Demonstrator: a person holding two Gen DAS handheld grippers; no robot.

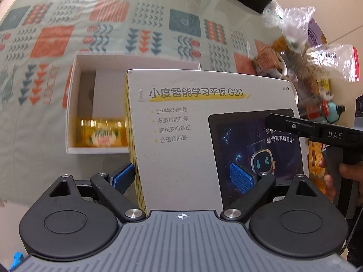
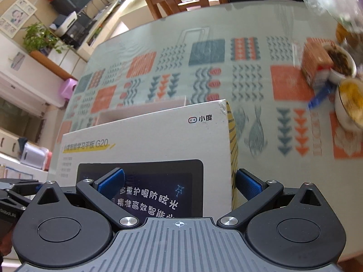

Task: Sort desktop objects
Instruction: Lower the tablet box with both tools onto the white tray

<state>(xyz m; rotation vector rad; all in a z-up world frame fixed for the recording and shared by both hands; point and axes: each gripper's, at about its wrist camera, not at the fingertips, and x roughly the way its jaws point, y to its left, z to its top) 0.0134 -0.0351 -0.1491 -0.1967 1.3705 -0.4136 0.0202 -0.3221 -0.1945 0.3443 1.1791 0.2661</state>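
Lid: white cardboard box lid printed with a tablet picture and yellow-striped sides (image 1: 181, 122), tilted, its far part overlapping the right part of the tray.
Tray: open white cardboard box base (image 1: 74, 104) on the patterned tablecloth (image 1: 90, 22); a yellow-wrapped packet (image 1: 102, 133) lies in its near end.
Left gripper (image 1: 183, 176): blue-padded fingers apart, straddling the lid's left striped edge; one pad outside the edge, the other over the printed face. Contact cannot be told.
Right gripper (image 2: 179, 185): fingers apart likewise, astride the lid's right striped edge, seen from its own camera. From the left wrist view its black finger (image 1: 295, 124) reaches across the printed tablet; a hand (image 1: 331, 181) holds its grip.
Clutter: clear plastic bags (image 1: 295, 22), small toys and snack packets along the table's right side; a bowl of yellow food (image 2: 349, 104), a bowl of dark food and a small red-patterned carton (image 2: 315, 65) nearby.
Step in hand: judged to be closing the box, with the lid being squared over the tray by both tools.
Next move calls for: shifting the lid left until its edges match the tray's, levelling it, then lowering evenly at both ends.
Risk: a skewed lid would catch on the tray wall.
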